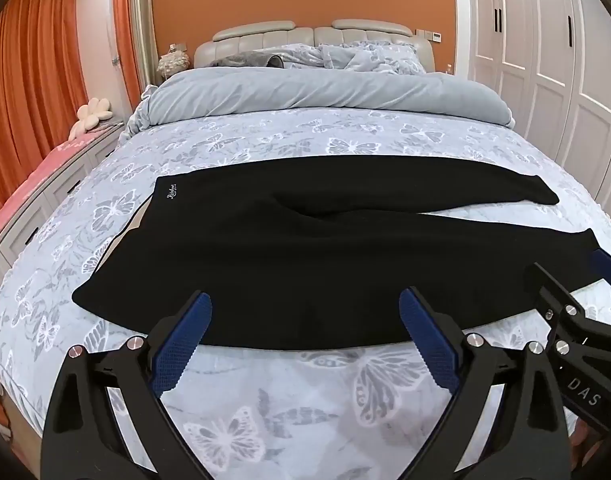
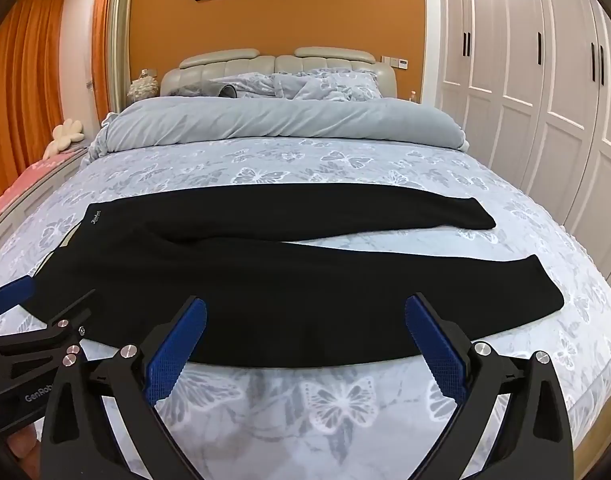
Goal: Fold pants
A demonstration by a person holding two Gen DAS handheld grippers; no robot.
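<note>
Pants [image 1: 305,264] flat on bed [image 1: 265,420] | ahead of both hand-held grippers (left [image 1: 305,340], right [image 2: 305,340]) | jaws wide, empty

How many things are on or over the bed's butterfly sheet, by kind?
Black pants: 1
Rolled grey duvet: 1
Tongs, both open: 2, left tongs, right tongs
Total: 4
</note>
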